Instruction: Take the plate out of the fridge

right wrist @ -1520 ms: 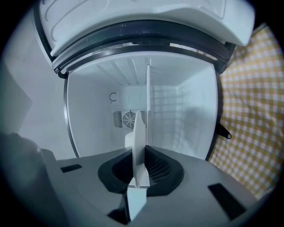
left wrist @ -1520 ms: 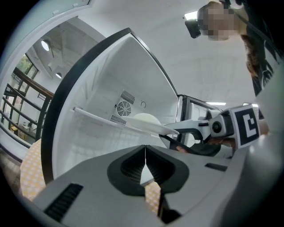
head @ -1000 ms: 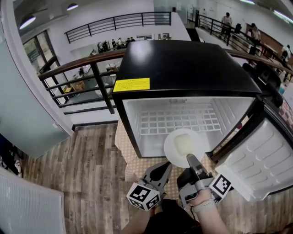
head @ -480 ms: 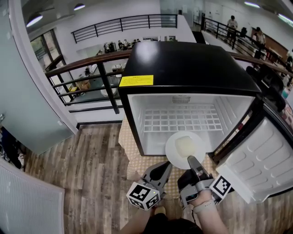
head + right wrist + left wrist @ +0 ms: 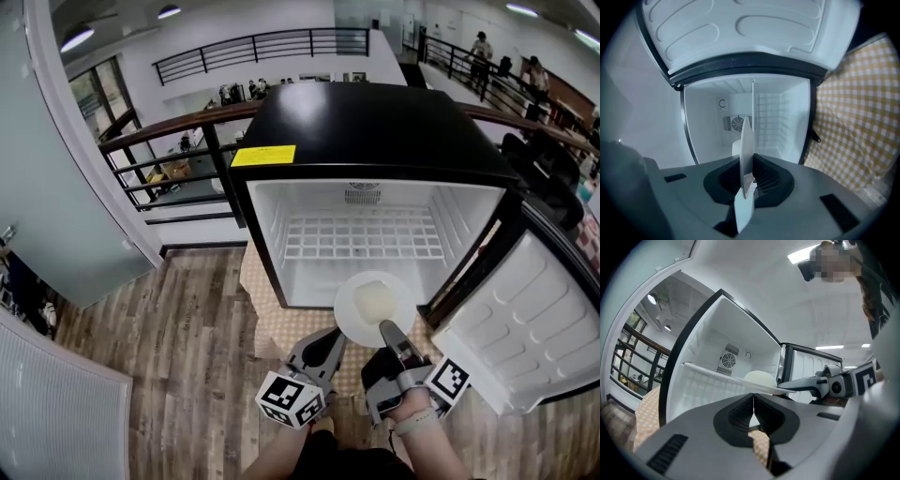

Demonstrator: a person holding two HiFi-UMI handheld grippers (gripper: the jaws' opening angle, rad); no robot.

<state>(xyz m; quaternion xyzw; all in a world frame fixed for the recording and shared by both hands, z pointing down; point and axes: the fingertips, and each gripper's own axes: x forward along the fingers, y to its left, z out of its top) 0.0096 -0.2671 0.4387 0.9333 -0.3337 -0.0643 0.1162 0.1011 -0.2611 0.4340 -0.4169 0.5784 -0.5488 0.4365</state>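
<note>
A white plate (image 5: 373, 309) with a pale round piece of food (image 5: 375, 300) on it hangs just outside the mouth of the small black fridge (image 5: 375, 141). My right gripper (image 5: 391, 336) is shut on the plate's near rim; in the right gripper view the plate (image 5: 746, 154) shows edge-on between the jaws. The left gripper (image 5: 328, 349) hovers to the plate's left, shut and holding nothing; in its own view the jaws (image 5: 753, 408) meet, with the plate (image 5: 759, 386) and the right gripper (image 5: 820, 383) beyond them. A white wire shelf (image 5: 361, 236) crosses the fridge's bare interior.
The fridge door (image 5: 525, 323) stands swung open at the right. A yellow checked cloth (image 5: 281, 323) lies under the fridge on the wood floor (image 5: 178, 347). A dark railing (image 5: 178, 141) runs behind at the left; a grey panel (image 5: 56, 187) stands far left. People stand far off.
The view has shifted a little, so the fridge shows more of its inside. The plate stays in the right gripper at the fridge's mouth; both grippers keep their places.
</note>
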